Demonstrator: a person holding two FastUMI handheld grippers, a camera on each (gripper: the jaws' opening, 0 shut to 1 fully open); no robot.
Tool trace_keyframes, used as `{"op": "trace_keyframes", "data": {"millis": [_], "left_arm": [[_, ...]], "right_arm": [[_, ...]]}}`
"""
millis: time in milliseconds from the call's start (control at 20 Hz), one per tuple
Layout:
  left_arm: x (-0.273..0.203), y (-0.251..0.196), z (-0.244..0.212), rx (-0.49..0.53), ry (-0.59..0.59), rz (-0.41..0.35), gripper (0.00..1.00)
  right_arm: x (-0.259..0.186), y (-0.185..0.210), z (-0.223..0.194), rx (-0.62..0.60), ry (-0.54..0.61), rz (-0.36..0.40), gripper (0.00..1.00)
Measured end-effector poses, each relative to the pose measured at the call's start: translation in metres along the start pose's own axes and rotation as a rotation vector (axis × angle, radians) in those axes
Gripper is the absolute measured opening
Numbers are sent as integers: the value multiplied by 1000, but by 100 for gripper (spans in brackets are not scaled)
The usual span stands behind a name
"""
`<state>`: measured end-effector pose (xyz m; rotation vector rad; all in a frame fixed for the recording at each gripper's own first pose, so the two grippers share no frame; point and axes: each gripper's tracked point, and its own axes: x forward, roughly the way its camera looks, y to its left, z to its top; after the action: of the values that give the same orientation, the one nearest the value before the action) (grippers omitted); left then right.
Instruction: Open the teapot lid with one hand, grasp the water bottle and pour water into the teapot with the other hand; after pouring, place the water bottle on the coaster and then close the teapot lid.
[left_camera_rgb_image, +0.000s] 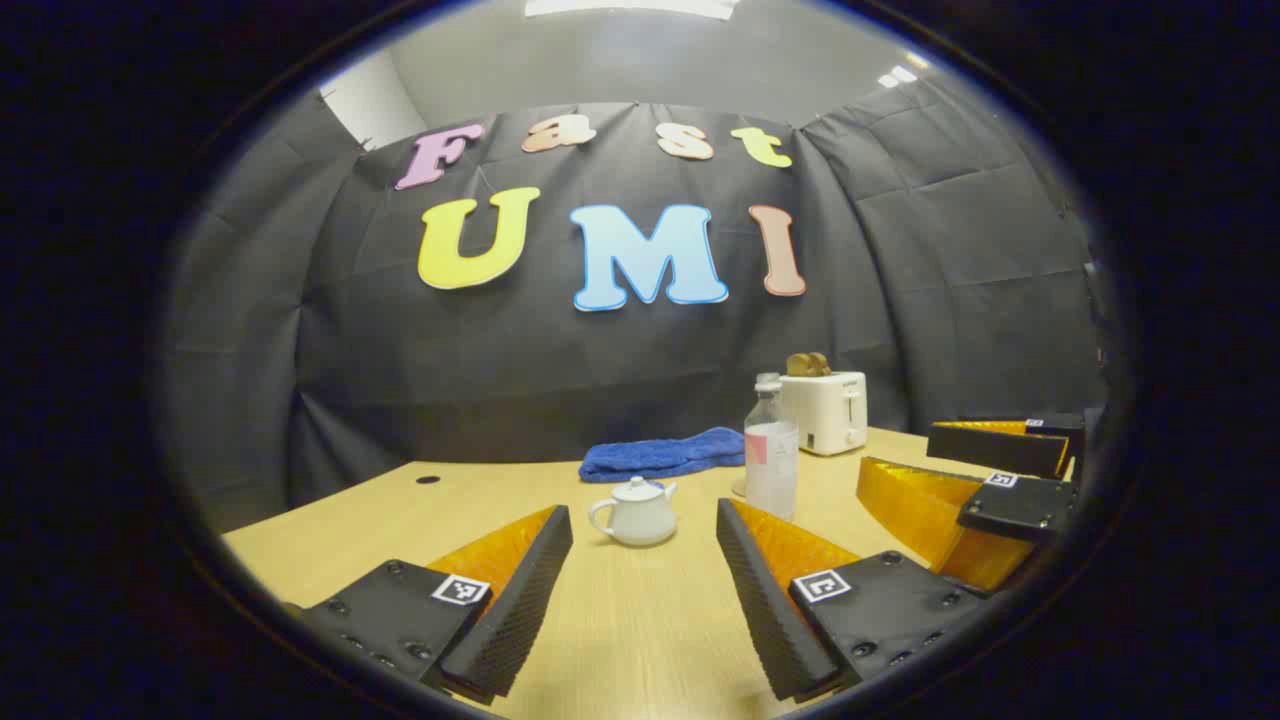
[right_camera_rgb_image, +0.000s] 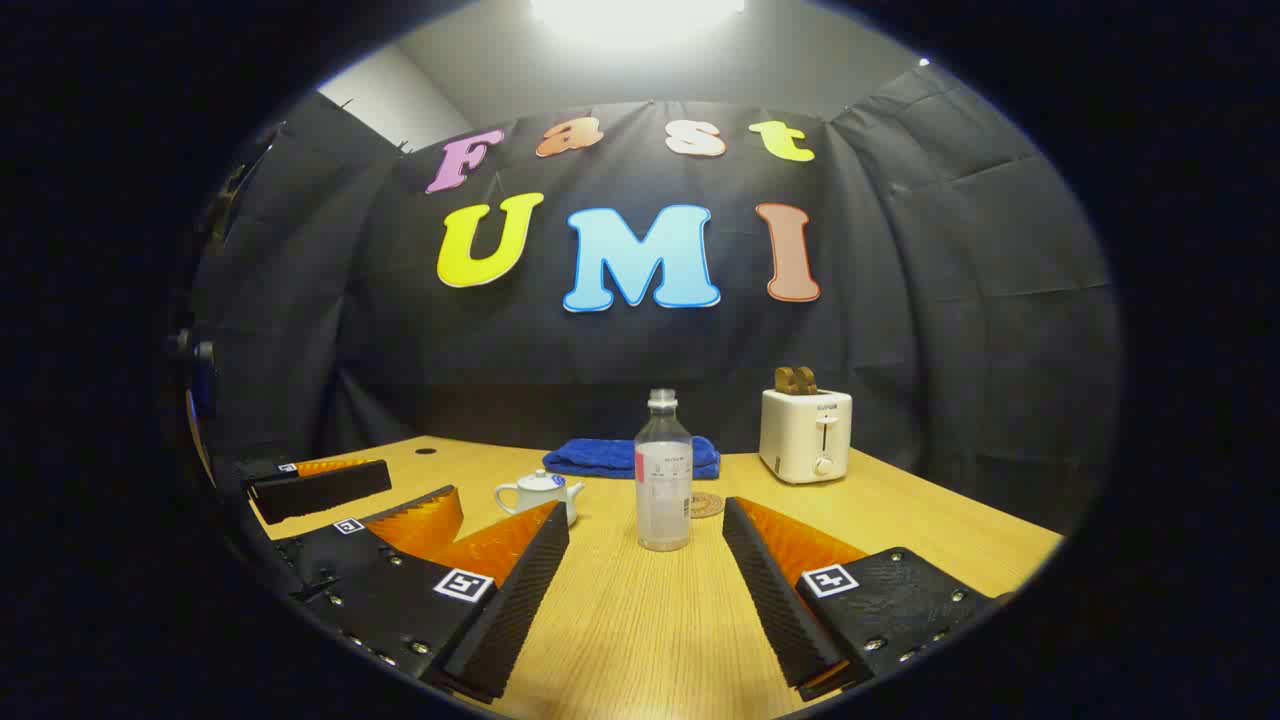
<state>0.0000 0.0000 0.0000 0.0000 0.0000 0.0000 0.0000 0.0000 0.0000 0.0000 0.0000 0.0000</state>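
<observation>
Both wide open and empty, the left gripper (left_camera_rgb_image: 645, 525) frames the lidded teapot (left_camera_rgb_image: 637, 511) at lower centre — the right gripper (right_camera_rgb_image: 645, 520) the water bottle (right_camera_rgb_image: 663, 480) — lined up to grasp.

Left tongs (left_camera_rgb_image: 645, 560): two wedge-shaped fingers, ribbed inner faces, translucent ridged side panels. Flat textured mounting plates at the near end, fastened with small round screws, each bearing a square black-and-white fiducial marker. Right tongs (right_camera_rgb_image: 645, 570): identical build, with wedge fingers, ribbed faces, screwed plates and one square marker per plate.
</observation>
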Motion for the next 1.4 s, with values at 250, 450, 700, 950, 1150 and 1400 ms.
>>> {"op": "trace_keyframes", "data": {"millis": [250,450,700,950,1150,1400], "left_arm": [[-21,-7,30,-32,-24,-25,95],[-30,-9,46,-34,-53,-36,95],[-31,-1,37,-63,-39,-25,95],[-22,9,27,-77,-22,-10,95],[0,3,16,-115,-15,-65,96],[46,-1,-3,-118,31,-129,95]], "right_arm": [[-17,-1,19,-17,-6,-7,96],[-21,2,17,-1,10,4,96],[-22,0,8,-16,33,-5,96],[-10,3,10,-29,28,12,96],[11,8,15,-28,-2,36,96],[47,-1,15,-3,14,16,96]]}}
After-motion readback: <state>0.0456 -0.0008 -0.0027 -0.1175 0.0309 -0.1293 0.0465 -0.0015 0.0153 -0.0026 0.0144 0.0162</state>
